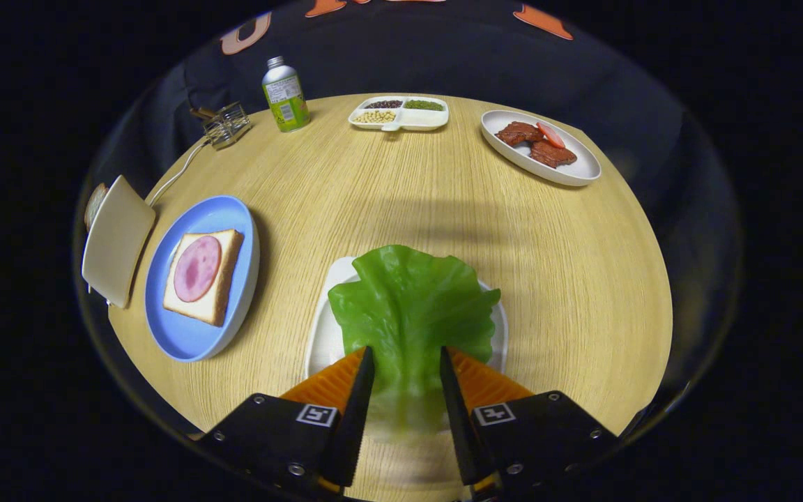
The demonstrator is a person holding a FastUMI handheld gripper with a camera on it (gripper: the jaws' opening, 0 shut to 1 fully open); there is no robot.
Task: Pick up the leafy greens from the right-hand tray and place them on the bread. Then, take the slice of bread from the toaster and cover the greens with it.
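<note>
Round wooden surface (pixel 401 188) bearing a blue plate (pixel 196 335), white tray (pixel 321 335), toaster (pixel 116 240), green bottle (pixel 285 95), wire rack (pixel 226 124), divided dish (pixel 399 113) and oval platter (pixel 539 146).

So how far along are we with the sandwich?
Nothing is placed yet. The tool has its fingers either side of the leafy greens over the white tray; grip uncertain. Left: greens onto the ham-topped bread, then the toaster slice on top.

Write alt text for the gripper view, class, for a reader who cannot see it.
The gripper has its fingers around a lettuce leaf over a white tray. Beside it, a blue plate holds bread topped with ham.
</note>
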